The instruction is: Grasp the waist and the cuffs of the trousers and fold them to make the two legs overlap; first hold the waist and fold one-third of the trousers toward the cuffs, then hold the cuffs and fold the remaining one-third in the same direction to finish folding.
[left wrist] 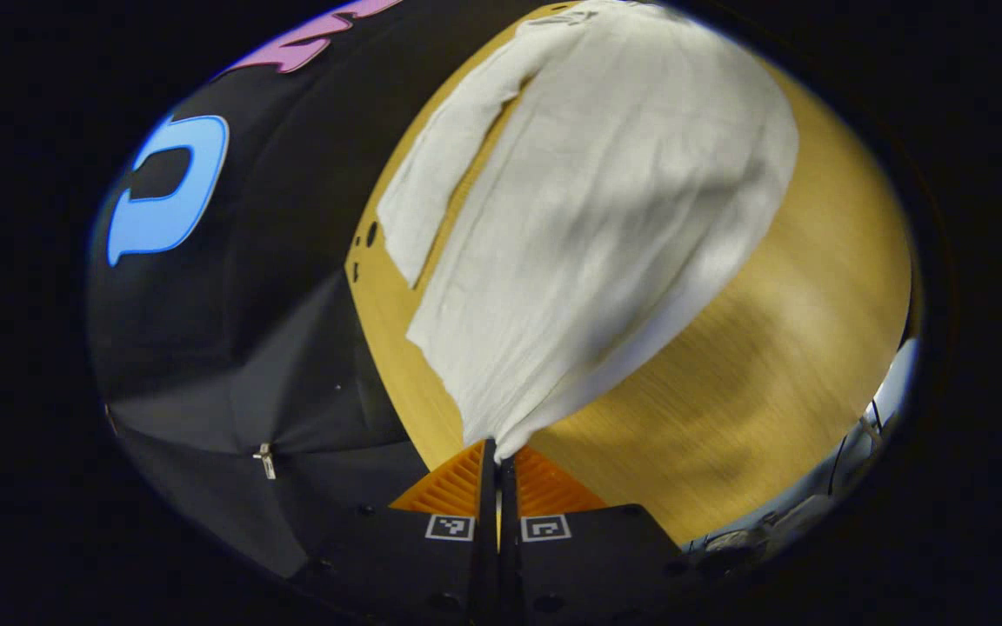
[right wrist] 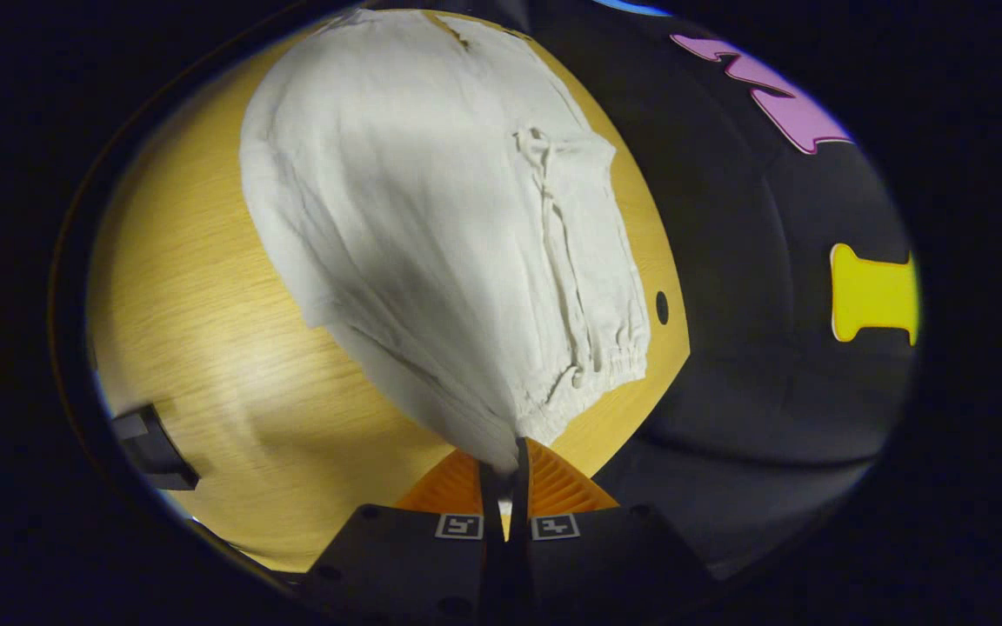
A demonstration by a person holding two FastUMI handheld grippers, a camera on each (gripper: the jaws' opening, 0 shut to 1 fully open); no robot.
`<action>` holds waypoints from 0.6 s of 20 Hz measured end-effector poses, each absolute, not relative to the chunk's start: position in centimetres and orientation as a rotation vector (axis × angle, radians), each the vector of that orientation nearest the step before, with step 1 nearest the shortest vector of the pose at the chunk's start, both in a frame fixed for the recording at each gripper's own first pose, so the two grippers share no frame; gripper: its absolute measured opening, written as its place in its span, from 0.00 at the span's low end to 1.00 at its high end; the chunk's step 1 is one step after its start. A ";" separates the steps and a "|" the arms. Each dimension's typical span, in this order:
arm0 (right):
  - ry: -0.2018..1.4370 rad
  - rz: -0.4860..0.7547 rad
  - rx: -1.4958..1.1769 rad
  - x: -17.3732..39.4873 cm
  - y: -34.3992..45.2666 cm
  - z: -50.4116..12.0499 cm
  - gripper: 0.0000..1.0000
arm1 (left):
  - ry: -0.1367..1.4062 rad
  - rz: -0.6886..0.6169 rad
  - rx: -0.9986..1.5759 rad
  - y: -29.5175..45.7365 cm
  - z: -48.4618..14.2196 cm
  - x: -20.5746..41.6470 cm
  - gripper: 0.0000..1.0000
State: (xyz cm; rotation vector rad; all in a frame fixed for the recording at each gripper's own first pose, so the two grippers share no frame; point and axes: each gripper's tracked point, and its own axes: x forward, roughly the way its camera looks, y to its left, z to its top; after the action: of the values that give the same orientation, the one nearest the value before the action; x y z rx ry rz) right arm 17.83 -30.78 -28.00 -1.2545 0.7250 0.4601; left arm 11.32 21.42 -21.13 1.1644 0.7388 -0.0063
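White trousers point(left wrist: 605, 217) hang lifted over the wooden table point(left wrist: 771, 391), and their cloth runs down into my left gripper point(left wrist: 497, 452), which is shut on a cuff end. One leg point(left wrist: 449, 165) lies flat on the table to the left, apart from the raised one. In the right gripper view the trousers point(right wrist: 431, 235) show their elastic waist point(right wrist: 614, 361) and drawstring point(right wrist: 553, 217). My right gripper point(right wrist: 505, 465) is shut on the waist's near corner, and the fabric stretches up from its fingers.
The table's far edge point(right wrist: 666, 261) meets the black booth wall point(right wrist: 771, 348), with a small hole point(right wrist: 662, 307) in the tabletop beside the waist. A dark object point(right wrist: 153, 448) sits at the table's left edge in the right gripper view. Bare wood point(left wrist: 771, 348) lies to the right.
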 end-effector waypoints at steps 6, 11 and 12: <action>0.665 0.385 -1.180 19.4 -30.3 -24.3 0.05 | 0.616 0.061 1.097 20.2 -16.2 13.7 0.05; 0.670 0.269 -0.944 22.5 -30.3 -21.7 0.05 | 0.488 0.193 0.972 19.8 -10.5 18.0 0.05; 0.674 0.245 -0.890 23.2 -30.2 -21.2 0.05 | 0.470 0.208 0.958 19.5 -9.5 19.3 0.05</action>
State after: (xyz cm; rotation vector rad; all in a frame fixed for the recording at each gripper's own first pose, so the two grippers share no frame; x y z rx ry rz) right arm 23.17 -30.23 -21.19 -0.8903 0.6744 0.2454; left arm 19.29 19.49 -9.54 0.9584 0.4696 0.2080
